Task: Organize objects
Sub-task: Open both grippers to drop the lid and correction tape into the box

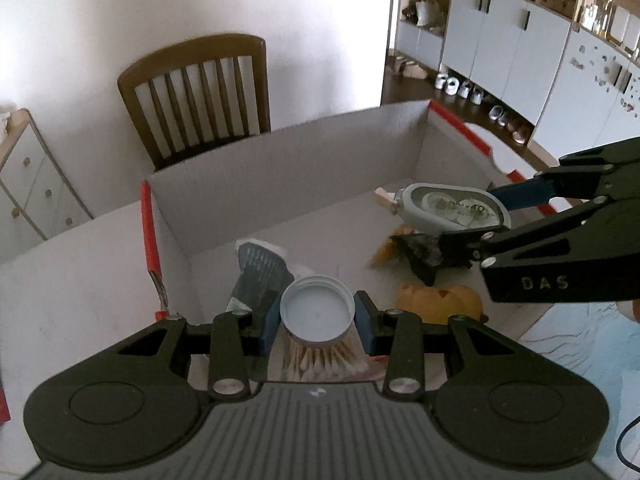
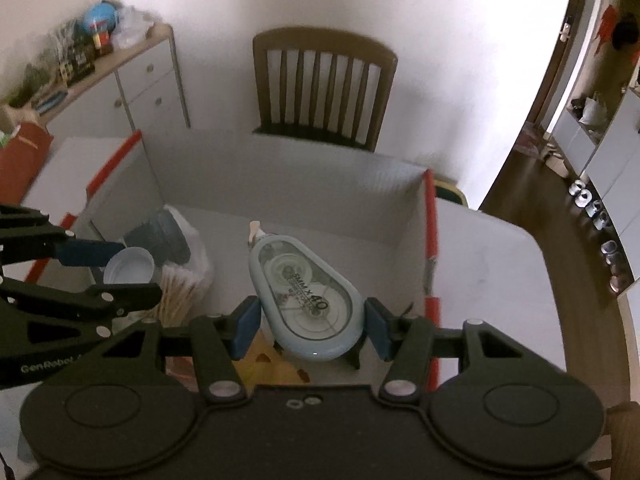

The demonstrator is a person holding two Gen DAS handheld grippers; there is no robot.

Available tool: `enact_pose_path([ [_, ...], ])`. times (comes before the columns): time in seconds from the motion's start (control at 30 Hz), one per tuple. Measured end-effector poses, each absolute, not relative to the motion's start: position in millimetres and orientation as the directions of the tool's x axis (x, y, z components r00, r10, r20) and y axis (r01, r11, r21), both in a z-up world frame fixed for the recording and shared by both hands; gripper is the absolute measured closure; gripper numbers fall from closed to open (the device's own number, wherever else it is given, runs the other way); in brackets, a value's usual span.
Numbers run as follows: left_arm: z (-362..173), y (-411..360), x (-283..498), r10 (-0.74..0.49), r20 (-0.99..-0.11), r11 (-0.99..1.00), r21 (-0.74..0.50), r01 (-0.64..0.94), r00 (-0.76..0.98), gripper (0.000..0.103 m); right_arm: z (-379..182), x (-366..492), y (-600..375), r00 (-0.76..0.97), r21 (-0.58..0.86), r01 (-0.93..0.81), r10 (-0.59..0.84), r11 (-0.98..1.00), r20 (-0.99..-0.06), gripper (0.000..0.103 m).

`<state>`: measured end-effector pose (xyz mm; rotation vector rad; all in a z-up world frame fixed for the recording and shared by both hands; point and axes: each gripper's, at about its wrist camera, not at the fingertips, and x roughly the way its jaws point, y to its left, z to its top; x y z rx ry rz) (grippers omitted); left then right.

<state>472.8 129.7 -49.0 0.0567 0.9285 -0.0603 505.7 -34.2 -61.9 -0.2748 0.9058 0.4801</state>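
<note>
My left gripper (image 1: 317,315) is shut on a white plastic lid (image 1: 317,307), held above the inside of a grey cardboard box (image 1: 280,168); it also shows in the right wrist view (image 2: 129,266). My right gripper (image 2: 308,324) is shut on a pale blue correction tape dispenser (image 2: 306,294), held over the box's right part; the dispenser also shows in the left wrist view (image 1: 452,209). In the box lie a bundle of cotton swabs (image 1: 326,358), a dark mesh item (image 1: 260,276), an orange piece (image 1: 440,300) and a black binder clip (image 1: 424,254).
A wooden chair (image 1: 200,92) stands behind the box. The box has red edges (image 2: 430,240) and stands on a white table (image 2: 488,280). A drawer cabinet (image 2: 132,80) with clutter stands at the left. White cupboards (image 1: 520,40) and shoes line the far right.
</note>
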Motion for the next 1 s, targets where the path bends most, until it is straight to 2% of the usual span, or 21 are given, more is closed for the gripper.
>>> enact_pose_path([
  [0.63,-81,130,486,-0.043,-0.860,0.997,-0.005,0.077,0.509,0.065,-85,510,-19,0.446,-0.005,-0.537,0.279,0.844,-0.850,0.049],
  [0.8,-84,134,488,-0.052,-0.868,0.998,-0.031,0.051,0.493,0.064,-82,507,-18,0.441,-0.007,-0.543,0.278,0.840,-0.854,0.047],
  [1.0,-78,133,483,-0.052,-0.855,0.999,-0.038,0.038,0.515,0.056,-76,505,-22,0.451,-0.006,-0.542,0.285,0.840,-0.846,0.045],
])
